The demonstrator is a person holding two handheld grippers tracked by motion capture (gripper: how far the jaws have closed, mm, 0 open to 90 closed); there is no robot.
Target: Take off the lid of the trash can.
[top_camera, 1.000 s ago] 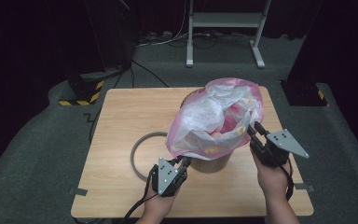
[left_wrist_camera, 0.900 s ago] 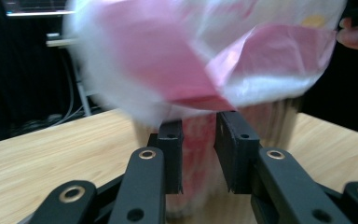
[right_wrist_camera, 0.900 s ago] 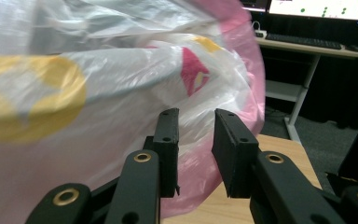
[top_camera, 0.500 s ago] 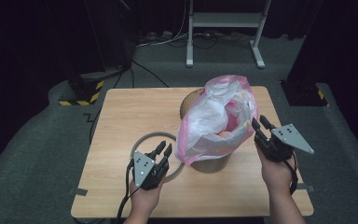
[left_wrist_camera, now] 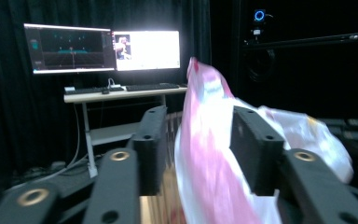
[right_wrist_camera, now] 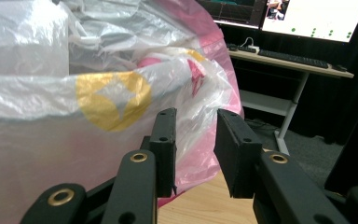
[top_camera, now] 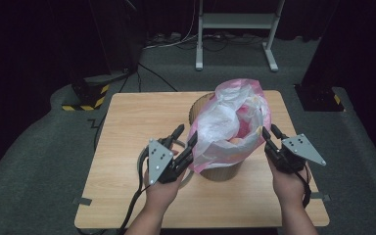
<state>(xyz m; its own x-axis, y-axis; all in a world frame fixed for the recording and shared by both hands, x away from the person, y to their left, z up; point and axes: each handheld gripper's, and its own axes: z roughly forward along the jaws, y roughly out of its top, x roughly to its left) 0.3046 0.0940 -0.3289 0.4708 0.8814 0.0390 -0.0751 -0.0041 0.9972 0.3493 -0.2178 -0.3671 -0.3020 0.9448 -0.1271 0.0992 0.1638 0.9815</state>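
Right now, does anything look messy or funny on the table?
Yes. The pink and white plastic bag is not tucked neatly into the wooden bin: it puffs up crumpled above the rim and sags down over the bin's near side.

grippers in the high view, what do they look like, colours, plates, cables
Both the left gripper and the right gripper are black, each with two long jaws ending in flat rectangular pads, brass-coloured rings at the pivots. Each carries a grey three-cornered plate dotted with small holes. A black cable trails from each back along the forearm. The forearms are bare, no sleeves in sight.
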